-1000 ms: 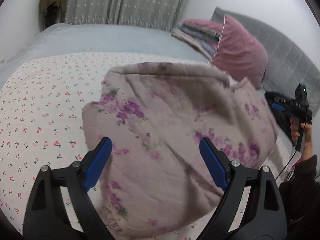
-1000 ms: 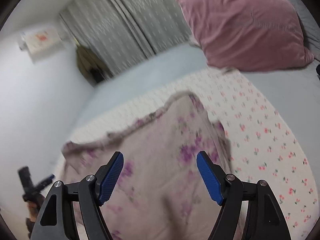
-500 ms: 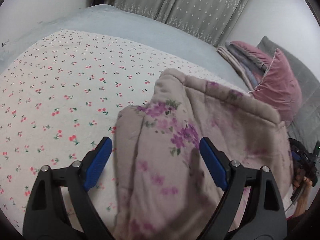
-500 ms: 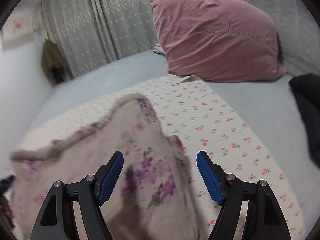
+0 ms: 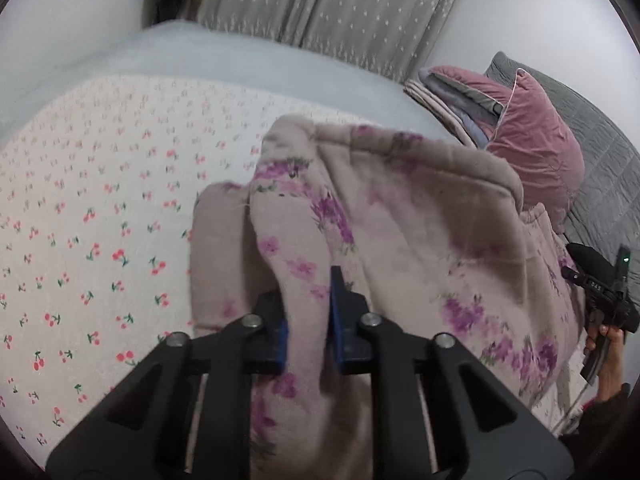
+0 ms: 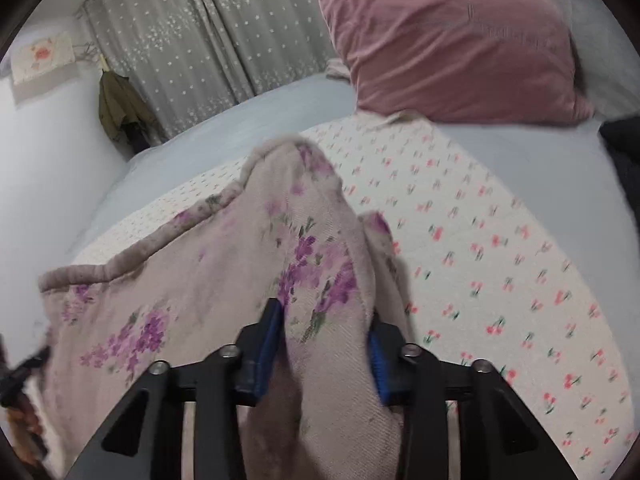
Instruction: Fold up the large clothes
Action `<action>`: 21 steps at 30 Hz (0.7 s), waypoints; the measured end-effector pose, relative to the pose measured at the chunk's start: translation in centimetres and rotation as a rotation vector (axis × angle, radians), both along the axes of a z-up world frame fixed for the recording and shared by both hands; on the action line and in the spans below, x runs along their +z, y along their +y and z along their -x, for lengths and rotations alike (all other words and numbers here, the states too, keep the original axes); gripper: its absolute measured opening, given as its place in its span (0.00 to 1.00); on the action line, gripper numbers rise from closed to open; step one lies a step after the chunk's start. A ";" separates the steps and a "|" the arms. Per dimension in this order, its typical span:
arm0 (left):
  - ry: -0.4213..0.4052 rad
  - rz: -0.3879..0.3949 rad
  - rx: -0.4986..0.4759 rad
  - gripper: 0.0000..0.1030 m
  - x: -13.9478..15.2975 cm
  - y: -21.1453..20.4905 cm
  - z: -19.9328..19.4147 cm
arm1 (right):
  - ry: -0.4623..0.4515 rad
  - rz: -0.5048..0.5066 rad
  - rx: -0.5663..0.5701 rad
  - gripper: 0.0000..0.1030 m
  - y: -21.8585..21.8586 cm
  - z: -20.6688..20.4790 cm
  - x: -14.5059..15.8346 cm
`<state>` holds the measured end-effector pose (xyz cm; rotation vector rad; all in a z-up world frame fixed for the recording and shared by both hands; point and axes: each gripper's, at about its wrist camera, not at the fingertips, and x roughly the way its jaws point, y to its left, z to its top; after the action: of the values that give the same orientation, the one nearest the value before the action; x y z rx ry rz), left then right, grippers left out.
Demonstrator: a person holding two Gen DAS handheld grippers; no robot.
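Observation:
A thick beige garment with purple flowers (image 5: 420,248) lies bunched on the cherry-print sheet (image 5: 100,220) of a bed. My left gripper (image 5: 307,320) is shut on a fold at the garment's left side. My right gripper (image 6: 326,344) is shut on a thick fold of the same garment (image 6: 224,280) at its right end. The garment spans between the two grippers. The right gripper also shows at the right edge of the left wrist view (image 5: 604,292), held in a hand.
A pink velvet pillow (image 6: 452,40) leans at the head of the bed, with folded bedding (image 5: 452,92) beside it. A grey quilted headboard (image 5: 600,128) stands behind. Grey dotted curtains (image 5: 320,8) hang at the far wall. A dark garment (image 6: 624,148) lies at the right.
Both grippers were open over the garment; both have closed on folds of it. The fabric is now gathered up between the jaws.

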<state>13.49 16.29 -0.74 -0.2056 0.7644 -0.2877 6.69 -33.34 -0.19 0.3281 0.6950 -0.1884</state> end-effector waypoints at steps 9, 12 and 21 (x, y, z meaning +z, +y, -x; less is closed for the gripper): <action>-0.312 0.040 0.125 0.12 8.5 -0.4 -2.5 | -0.290 0.153 -0.075 0.15 1.8 -1.5 7.3; -0.342 -0.010 0.153 0.12 8.9 0.0 -4.6 | -0.340 0.133 -0.101 0.15 1.1 -3.6 8.5; 0.058 -0.195 0.168 0.14 -2.8 -0.8 -13.6 | 0.215 0.038 -0.152 0.20 -2.4 -15.7 -2.6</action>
<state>27.10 15.45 -3.49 -0.0927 0.8220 -0.0474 22.36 -35.75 -2.77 0.3272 0.8778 -0.3853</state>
